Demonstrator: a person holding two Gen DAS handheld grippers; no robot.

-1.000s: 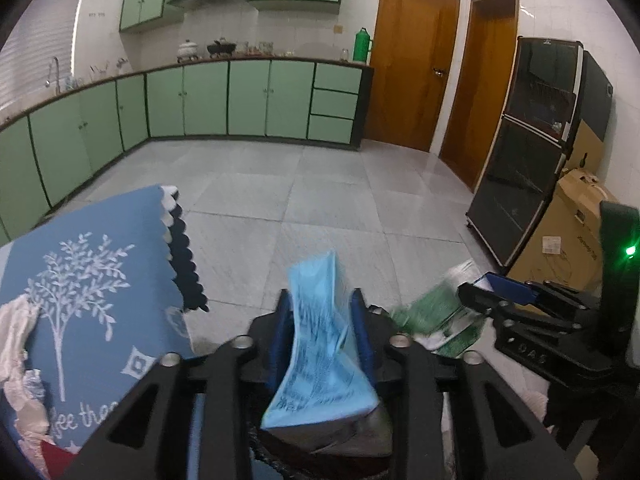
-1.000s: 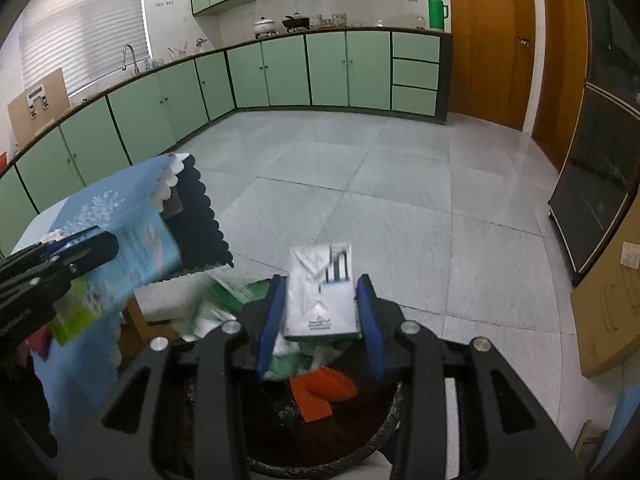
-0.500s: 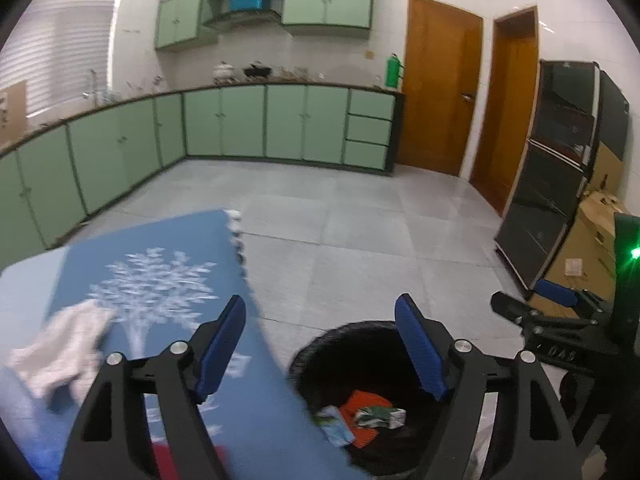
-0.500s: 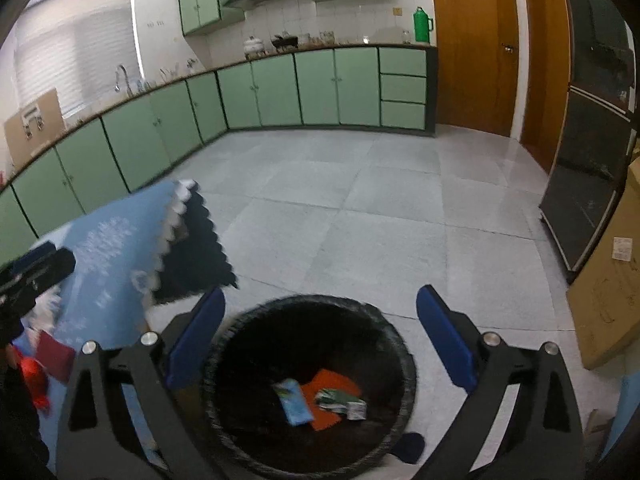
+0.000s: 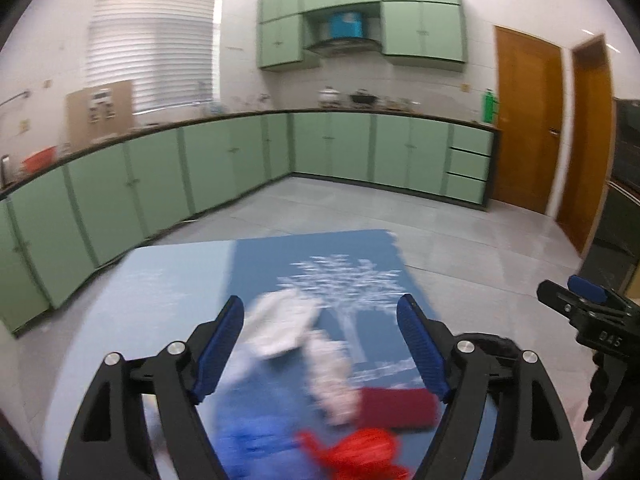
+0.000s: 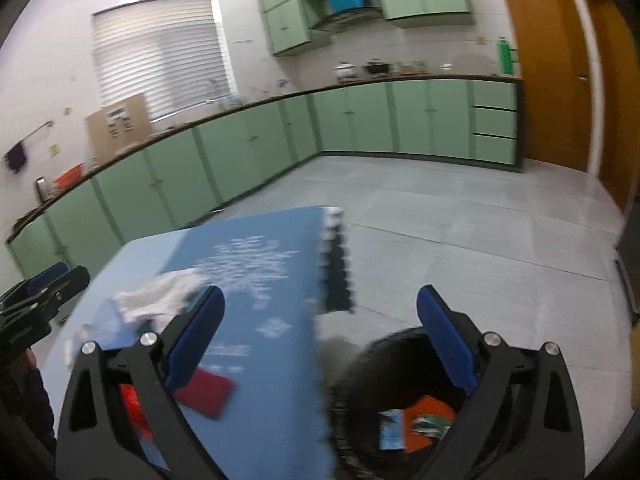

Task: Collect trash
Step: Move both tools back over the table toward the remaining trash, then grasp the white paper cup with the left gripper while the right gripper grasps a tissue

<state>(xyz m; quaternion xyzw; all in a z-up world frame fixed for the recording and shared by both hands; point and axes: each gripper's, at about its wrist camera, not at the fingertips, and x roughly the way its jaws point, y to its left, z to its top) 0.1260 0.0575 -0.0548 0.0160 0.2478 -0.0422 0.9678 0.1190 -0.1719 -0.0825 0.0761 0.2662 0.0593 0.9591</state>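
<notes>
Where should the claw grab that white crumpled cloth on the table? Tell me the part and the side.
Judging by its pose, take the white cloth at its raised, bunched middle, coming from above. It lies loose on the blue table cover, and flat edges would slip. Blur hides finer folds.

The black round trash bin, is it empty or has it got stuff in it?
Not empty: the black round trash bin holds an orange scrap and blue wrapper.

Mint-green base cabinets [image 5: 328, 152] run along two walls under a dark countertop [image 6: 400, 77], with matching wall cabinets [image 5: 420, 20] above and a range hood [image 5: 342, 45] between them — a blue box [image 5: 346, 24] sits over it. A window with white blinds [image 5: 154, 46] fills the left wall. A green bottle [image 5: 489, 105] stands at the counter's end, beside two wooden doors [image 5: 526, 120]. The floor [image 6: 460, 216] is pale grey tile.
</notes>
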